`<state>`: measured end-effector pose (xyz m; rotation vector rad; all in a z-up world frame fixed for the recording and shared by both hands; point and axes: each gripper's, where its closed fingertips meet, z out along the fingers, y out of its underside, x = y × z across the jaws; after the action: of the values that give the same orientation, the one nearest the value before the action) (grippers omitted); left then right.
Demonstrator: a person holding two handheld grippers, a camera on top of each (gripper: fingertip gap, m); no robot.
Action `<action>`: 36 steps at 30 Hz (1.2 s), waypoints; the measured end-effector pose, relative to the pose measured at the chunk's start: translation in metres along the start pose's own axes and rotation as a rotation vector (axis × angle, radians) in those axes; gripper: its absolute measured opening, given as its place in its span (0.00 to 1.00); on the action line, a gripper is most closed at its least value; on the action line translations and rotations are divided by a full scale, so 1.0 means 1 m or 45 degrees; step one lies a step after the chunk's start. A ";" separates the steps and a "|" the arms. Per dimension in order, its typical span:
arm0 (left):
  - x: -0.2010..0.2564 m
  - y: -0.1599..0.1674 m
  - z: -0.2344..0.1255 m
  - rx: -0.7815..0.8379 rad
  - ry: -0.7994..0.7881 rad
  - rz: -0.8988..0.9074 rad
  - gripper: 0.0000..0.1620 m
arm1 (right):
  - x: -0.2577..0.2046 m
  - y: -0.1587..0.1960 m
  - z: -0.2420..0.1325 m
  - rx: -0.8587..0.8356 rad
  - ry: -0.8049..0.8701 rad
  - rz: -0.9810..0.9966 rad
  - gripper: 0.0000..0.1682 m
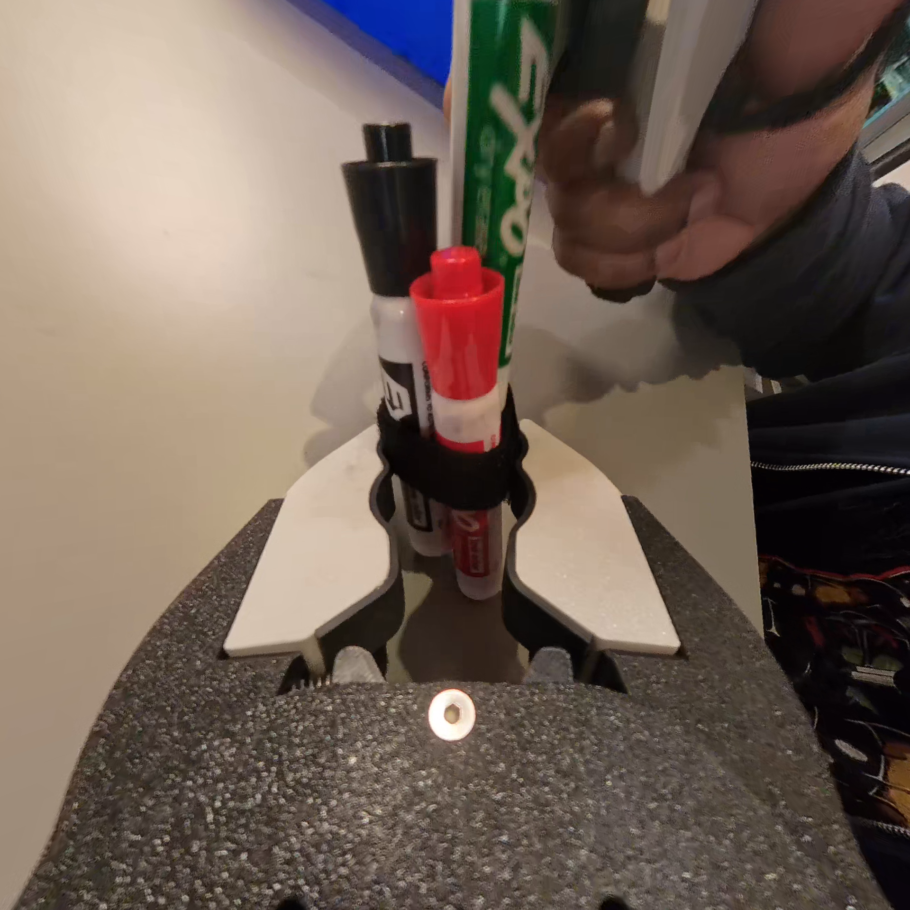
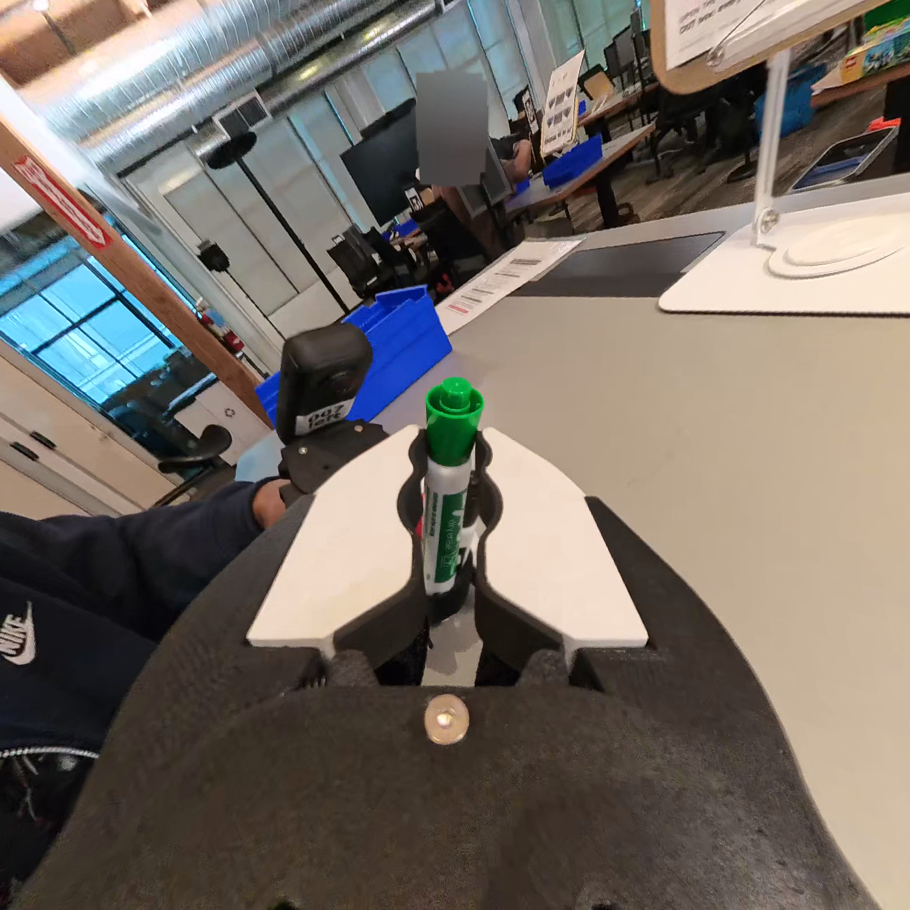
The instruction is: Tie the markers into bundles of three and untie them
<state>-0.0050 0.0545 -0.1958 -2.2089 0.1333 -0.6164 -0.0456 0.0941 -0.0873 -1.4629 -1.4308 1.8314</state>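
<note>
Markers stand in our left gripper [image 1: 450, 472]: its jaws pinch the black strap [image 1: 443, 475] around the black marker [image 1: 394, 256] and red marker [image 1: 460, 364]. Just beside the strap, our right gripper [image 2: 449, 485] clamps the green marker [image 2: 449, 492].

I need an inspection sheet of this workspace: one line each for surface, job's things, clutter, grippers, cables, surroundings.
Surface: grey table, mostly bare.
Job's things: black marker and red marker bound by a black strap; green marker raised higher, its lower end by the strap.
Clutter: blue bin, printed sheet, dark mat, white stand base.
Grippers: left gripper shut on the strapped bundle; right gripper shut on the green marker.
Cables: nothing seen.
Surroundings: office with desks, chairs, windows, ceiling ducts; a person in the distance.
</note>
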 end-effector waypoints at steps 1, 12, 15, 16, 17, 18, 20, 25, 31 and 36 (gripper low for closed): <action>0.000 0.003 0.000 -0.025 0.002 -0.004 0.25 | 0.002 -0.005 -0.004 0.026 0.002 0.013 0.10; -0.001 0.003 0.000 -0.016 0.042 -0.052 0.17 | 0.070 -0.111 -0.163 -0.046 0.829 -0.433 0.10; -0.001 0.002 0.000 -0.014 0.050 -0.058 0.17 | 0.133 -0.099 -0.223 -0.307 1.156 -0.393 0.10; -0.001 0.002 0.000 -0.013 0.053 -0.058 0.17 | 0.154 -0.081 -0.237 -0.454 1.193 -0.320 0.10; -0.001 0.002 0.000 -0.012 0.055 -0.059 0.17 | 0.172 -0.060 -0.246 -0.596 1.189 -0.239 0.11; 0.000 0.002 0.000 -0.012 0.057 -0.059 0.17 | 0.186 -0.042 -0.251 -0.687 1.172 -0.171 0.11; 0.000 0.002 0.000 -0.013 0.064 -0.059 0.17 | 0.207 -0.020 -0.254 -0.757 1.125 -0.075 0.14; 0.000 0.001 0.000 -0.006 0.076 -0.070 0.17 | 0.212 -0.031 -0.254 -0.753 1.194 -0.136 0.28; 0.004 -0.004 -0.003 0.035 0.117 -0.034 0.17 | 0.063 -0.055 -0.129 -0.518 0.607 -0.495 0.20; 0.015 -0.007 -0.007 0.071 0.188 0.053 0.16 | -0.010 0.035 -0.028 -0.692 0.045 -0.397 0.24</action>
<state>0.0045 0.0501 -0.1808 -2.1012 0.2349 -0.7508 -0.0079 0.0852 -0.1108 -1.3812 -2.1111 1.2775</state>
